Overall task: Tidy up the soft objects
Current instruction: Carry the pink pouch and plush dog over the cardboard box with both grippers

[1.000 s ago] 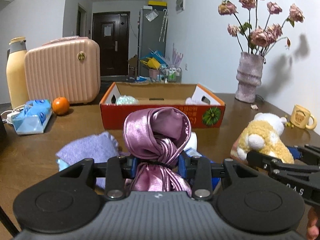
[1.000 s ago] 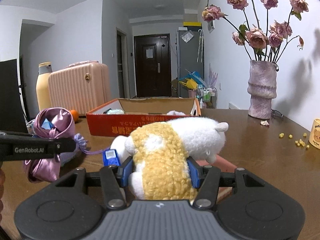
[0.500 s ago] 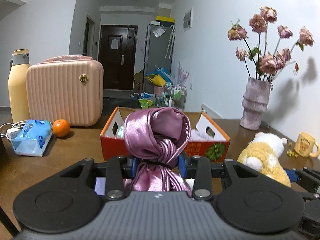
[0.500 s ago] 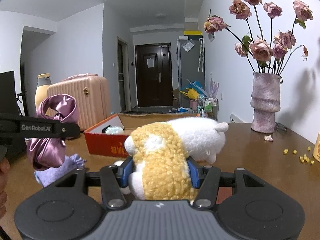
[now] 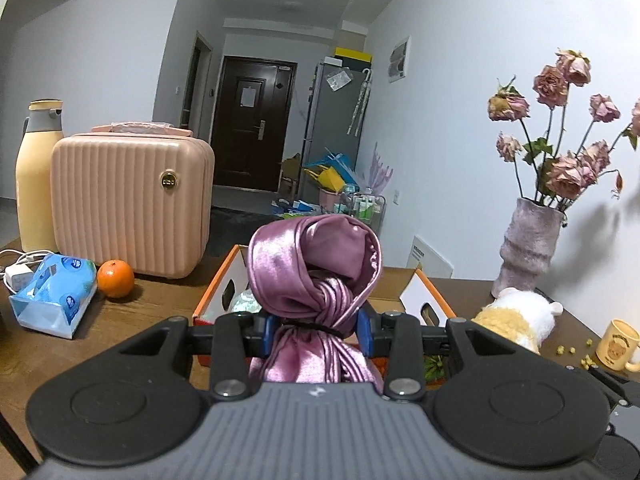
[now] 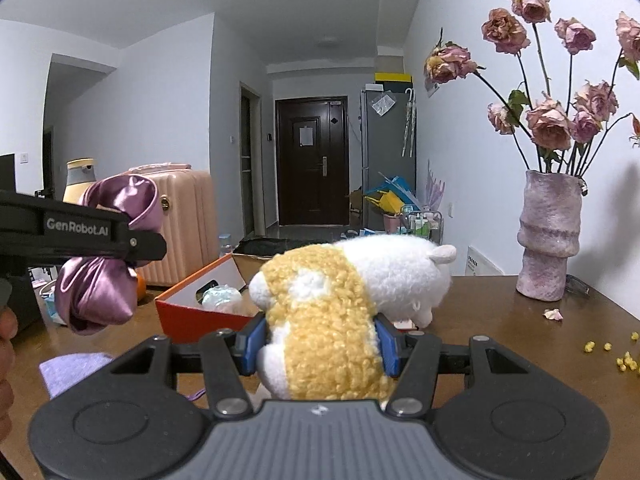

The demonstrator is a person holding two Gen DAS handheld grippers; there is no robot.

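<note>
A lived-in home, seen across a brown wooden dining table (image 5: 132,312). Relative to the table: on its far left stand a pink ribbed vanity case (image 5: 132,204) and a cream drinks bottle (image 5: 38,176), with a tissue pack (image 5: 54,296) and an orange (image 5: 115,279) in front of them. On its right side, against the white wall, a vase of dried pink roses (image 6: 548,236) stands near a yellow mug (image 5: 618,345). Beyond the table a hallway runs to a dark front door (image 6: 312,168), with a grey fridge (image 5: 334,132) and a heap of household clutter (image 5: 332,184) beside it.
</note>
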